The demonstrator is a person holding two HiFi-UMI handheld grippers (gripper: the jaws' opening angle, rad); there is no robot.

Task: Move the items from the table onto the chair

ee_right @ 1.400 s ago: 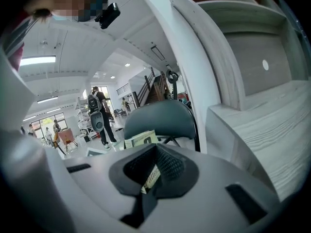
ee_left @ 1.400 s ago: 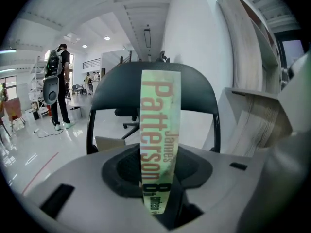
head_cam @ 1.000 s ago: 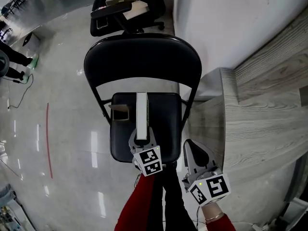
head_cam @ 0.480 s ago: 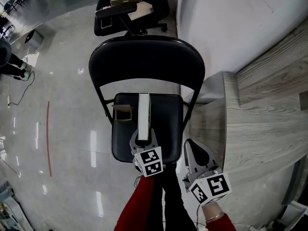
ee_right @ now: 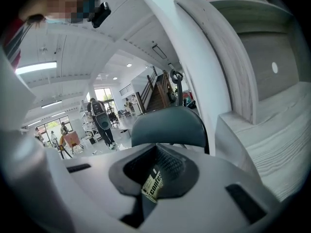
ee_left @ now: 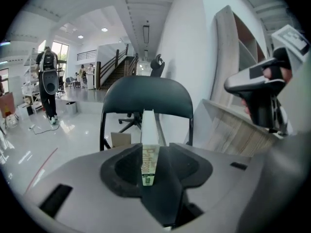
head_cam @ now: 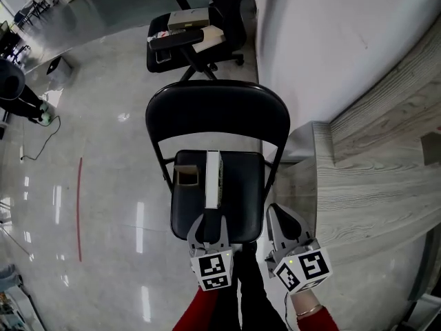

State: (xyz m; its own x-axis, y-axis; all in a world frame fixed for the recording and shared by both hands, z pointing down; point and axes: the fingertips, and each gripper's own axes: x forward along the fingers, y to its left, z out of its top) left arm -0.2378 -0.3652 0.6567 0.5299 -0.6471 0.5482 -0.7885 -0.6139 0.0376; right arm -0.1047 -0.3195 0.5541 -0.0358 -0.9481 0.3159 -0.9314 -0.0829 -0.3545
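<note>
My left tool pinches the near end of a long white cardboard box, edge-up over the seat of the black folding chair, beside a small brown box. My right tool pinches a small printed white packet.

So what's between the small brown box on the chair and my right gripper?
The long white box, its near end in the left gripper, sits between the small brown box and the right gripper; the head view shows it.
</note>
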